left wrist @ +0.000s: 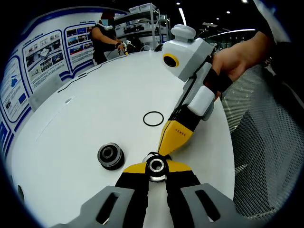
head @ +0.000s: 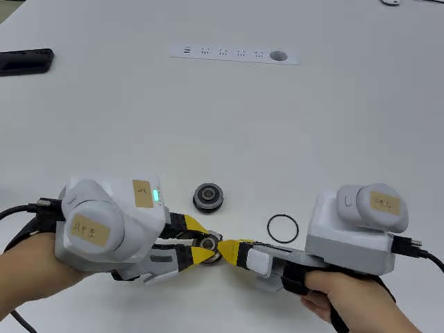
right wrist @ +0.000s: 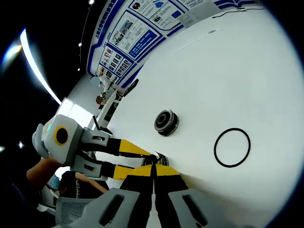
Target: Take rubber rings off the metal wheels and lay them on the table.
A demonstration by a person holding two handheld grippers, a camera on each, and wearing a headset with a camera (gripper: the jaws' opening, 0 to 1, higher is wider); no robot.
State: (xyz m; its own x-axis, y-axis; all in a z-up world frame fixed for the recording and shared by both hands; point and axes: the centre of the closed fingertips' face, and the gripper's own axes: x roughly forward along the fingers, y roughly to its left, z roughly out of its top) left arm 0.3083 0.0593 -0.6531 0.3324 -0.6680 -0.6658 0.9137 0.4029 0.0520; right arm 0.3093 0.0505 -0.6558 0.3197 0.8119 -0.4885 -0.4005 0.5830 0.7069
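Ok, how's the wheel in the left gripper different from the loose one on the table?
The held wheel is clamped between the left gripper's yellow jaws; the loose wheel sits free on the table, farther from the person. The right gripper's shut tips meet the held wheel's edge; nothing touches the loose wheel. Both are small round wheels with dark rims.

Down by the front edge of the table (head: 333,125), a wheel (head: 212,248) sits between my left gripper's (head: 207,247) jaws, and my right gripper (head: 226,249) meets it from the right. The second wheel (head: 208,197) lies just behind them, with the ring (head: 282,228) off to its right. The power strip (head: 234,53) is along the far edge, and a box (head: 26,61) is at the far left.
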